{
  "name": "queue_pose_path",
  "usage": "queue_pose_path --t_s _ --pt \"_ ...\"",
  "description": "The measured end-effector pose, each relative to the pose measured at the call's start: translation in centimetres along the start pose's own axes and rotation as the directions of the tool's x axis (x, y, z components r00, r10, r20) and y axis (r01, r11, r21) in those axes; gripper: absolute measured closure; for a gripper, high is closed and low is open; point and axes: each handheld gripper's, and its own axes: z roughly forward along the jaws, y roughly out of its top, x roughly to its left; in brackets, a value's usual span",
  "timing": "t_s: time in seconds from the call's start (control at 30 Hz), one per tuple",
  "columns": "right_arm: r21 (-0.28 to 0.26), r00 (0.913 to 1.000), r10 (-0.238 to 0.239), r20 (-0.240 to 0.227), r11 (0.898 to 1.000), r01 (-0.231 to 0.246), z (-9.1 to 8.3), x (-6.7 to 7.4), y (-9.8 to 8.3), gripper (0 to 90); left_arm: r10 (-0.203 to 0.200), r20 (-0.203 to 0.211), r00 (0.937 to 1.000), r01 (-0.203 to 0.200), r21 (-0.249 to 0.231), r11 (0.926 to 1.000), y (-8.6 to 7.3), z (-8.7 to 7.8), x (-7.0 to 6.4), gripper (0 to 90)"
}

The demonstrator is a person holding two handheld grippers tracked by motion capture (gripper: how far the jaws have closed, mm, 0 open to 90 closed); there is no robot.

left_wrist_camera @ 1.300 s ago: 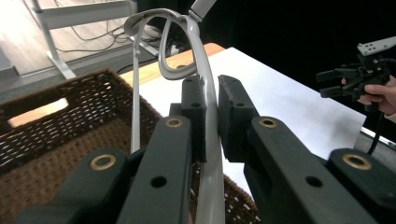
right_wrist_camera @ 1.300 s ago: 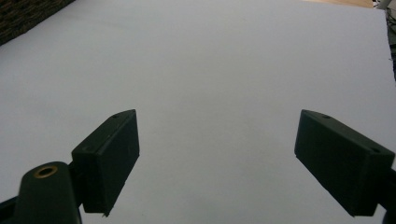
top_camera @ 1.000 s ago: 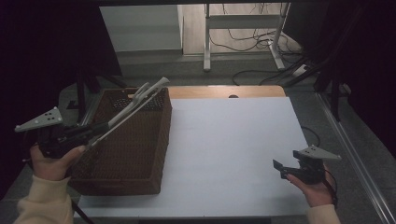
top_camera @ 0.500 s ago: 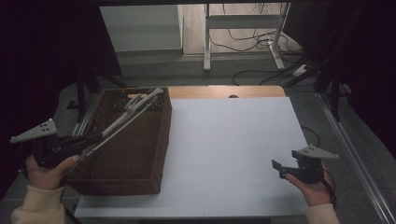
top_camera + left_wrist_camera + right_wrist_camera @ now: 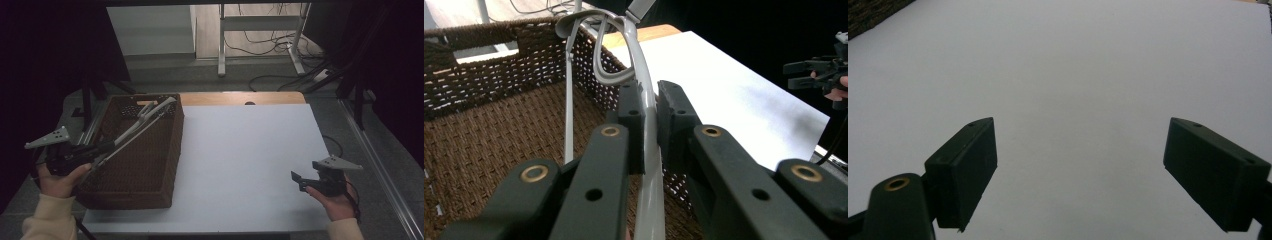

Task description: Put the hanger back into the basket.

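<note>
Left claw (image 5: 650,115) pinches smooth grey looped tongs (image 5: 624,55) over a woven brown basket (image 5: 150,165); right claw (image 5: 1080,170) gapes wide.

left gripper (image 5: 650,112) clamped on grey tongs (image 5: 644,90), held at the basket's (image 5: 150,185) near-left corner, reaching over it | right gripper (image 5: 1080,170) jaws wide apart, low, well right of the basket, aimed toward it

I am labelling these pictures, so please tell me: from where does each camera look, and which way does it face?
High view: above the person's side, facing forward and down on the white table; both hands show.
Left gripper view: rides the left gripper, facing over the basket; jaws shut on grey tongs.
Right gripper view: rides the right gripper, facing bare table; jaws open.
Shared: basket, tongs.
</note>
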Motion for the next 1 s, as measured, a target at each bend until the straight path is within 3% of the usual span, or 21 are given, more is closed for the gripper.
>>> queue_pose_path --t_s 0.3,0.43,0.5,0.57,0.63,0.73,1.0 --pt "0.001 1.0 -0.002 -0.002 1.0 0.002 0.0 0.0 0.0 14.0 -0.003 0.016 0.9999 0.003 0.005 1.0 -0.6 0.8 1.4 81.5" --pt "0.003 1.0 -0.001 -0.006 1.0 0.001 0.0 0.0 0.0 14.0 -0.014 0.028 0.9995 0.015 -0.026 0.9996 -1.4 0.5 2.4 81.2" --pt "0.004 0.9999 0.0 -0.011 1.0 0.0 0.0 0.1 0.0 13.8 -0.025 0.01 0.9996 0.025 -0.021 0.9995 -1.9 0.6 2.9 80.4" --pt "0.003 0.9999 0.001 -0.016 1.0 -0.001 0.0 0.1 0.1 13.8 -0.047 0.002 0.9989 0.047 -0.003 0.9989 -2.3 0.7 3.3 72.8" --pt "0.004 0.9999 -0.003 -0.015 1.0 0.003 0.0 0.2 0.1 13.7 -0.068 -0.007 0.9976 0.068 0.0 0.9977 -2.4 0.8 3.4 58.4" --pt "0.008 0.9999 0.0 -0.012 1.0 0.0 0.1 0.2 0.0 13.6 -0.056 -0.031 0.9979 0.056 0.006 0.9984 -2.3 0.7 2.9 46.5" --pt "0.008 0.9998 -0.008 -0.02 1.0 0.008 0.2 0.3 0.1 13.6 0.012 -0.032 0.9994 -0.01 0.061 0.9981 -1.4 1.5 -0.2 32.8"
